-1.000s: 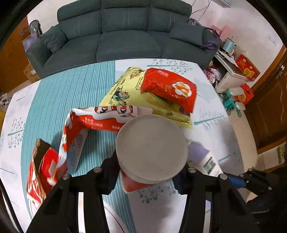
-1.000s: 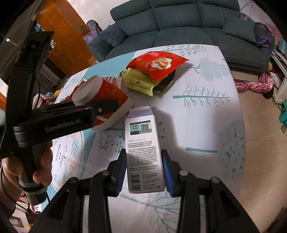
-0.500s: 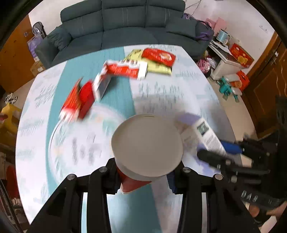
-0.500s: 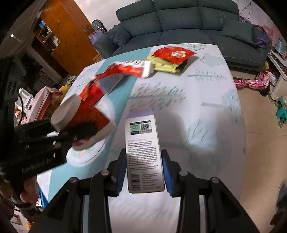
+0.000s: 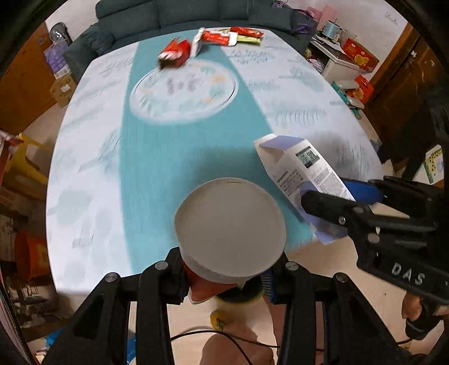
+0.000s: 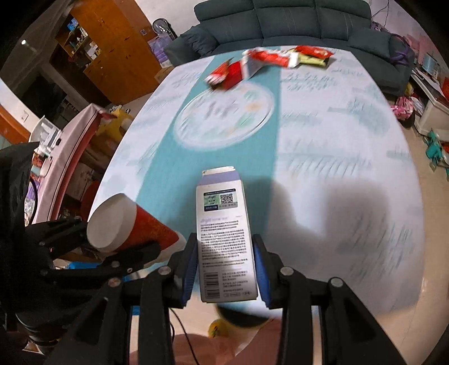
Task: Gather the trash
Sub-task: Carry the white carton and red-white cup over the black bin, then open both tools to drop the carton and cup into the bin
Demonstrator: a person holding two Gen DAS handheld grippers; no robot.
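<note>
My left gripper [image 5: 224, 269] is shut on a red paper cup [image 5: 230, 227], its white bottom facing the camera; the cup also shows in the right wrist view [image 6: 126, 227]. My right gripper [image 6: 226, 269] is shut on a white and purple carton [image 6: 224, 235], also seen in the left wrist view [image 5: 303, 177]. Both are held above the near edge of the round table [image 5: 92, 168]. Red and yellow wrappers [image 5: 219, 38] and a red box [image 5: 174, 53] lie at the table's far side.
A dark sofa [image 6: 294, 25] stands behind the table. Wooden cabinets [image 6: 112, 50] are at the left, boxes and clutter [image 5: 356, 56] at the right. A dark round object with a yellow rim [image 5: 238, 297] is on the floor below the grippers.
Both grippers have pulled back from the far side of the table toward its near edge, carrying the cup and the carton. The wrappers now lie far away.
</note>
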